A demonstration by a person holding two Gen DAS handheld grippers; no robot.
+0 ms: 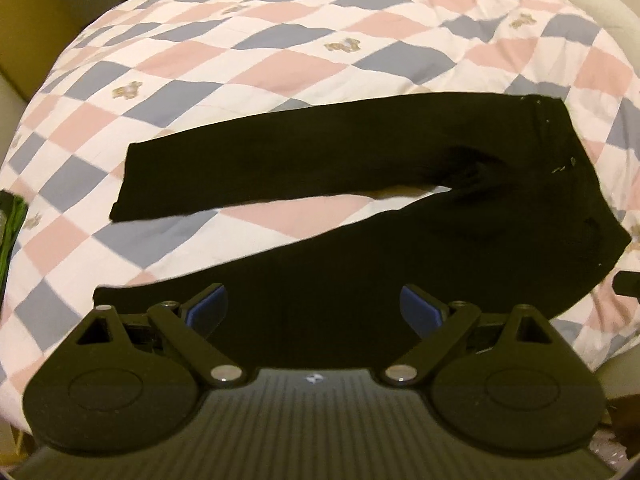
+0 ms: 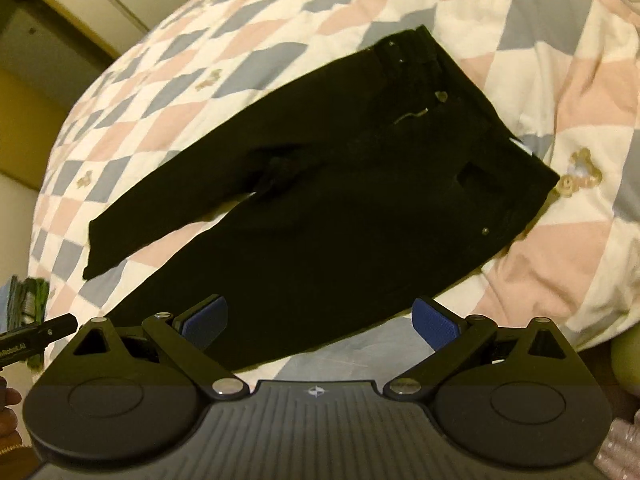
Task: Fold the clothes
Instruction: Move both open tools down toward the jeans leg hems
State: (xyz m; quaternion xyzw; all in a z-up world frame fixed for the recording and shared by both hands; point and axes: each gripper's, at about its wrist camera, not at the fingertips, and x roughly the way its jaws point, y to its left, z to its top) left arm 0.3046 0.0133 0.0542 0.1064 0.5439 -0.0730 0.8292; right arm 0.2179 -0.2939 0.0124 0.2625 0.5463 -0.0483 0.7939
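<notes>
Pants (image 1: 360,184) lie flat on the quilt (image 1: 280,32) — black ones, with the two legs spread apart in a V. In the left view the waist is at the right and the leg ends point left. The near leg runs just in front of the left gripper (image 1: 314,306), whose blue pads (image 1: 420,304) stand wide apart with nothing between them. The right gripper (image 2: 320,320) is spread wide too and holds nothing; it hangs over the near leg, below the waist (image 2: 472,120). The quilt has pink, blue and white diamonds and small bears (image 2: 580,176). Something green (image 2: 28,292) sits at the left edge of the bed — too blurry to tell what it is.
</notes>
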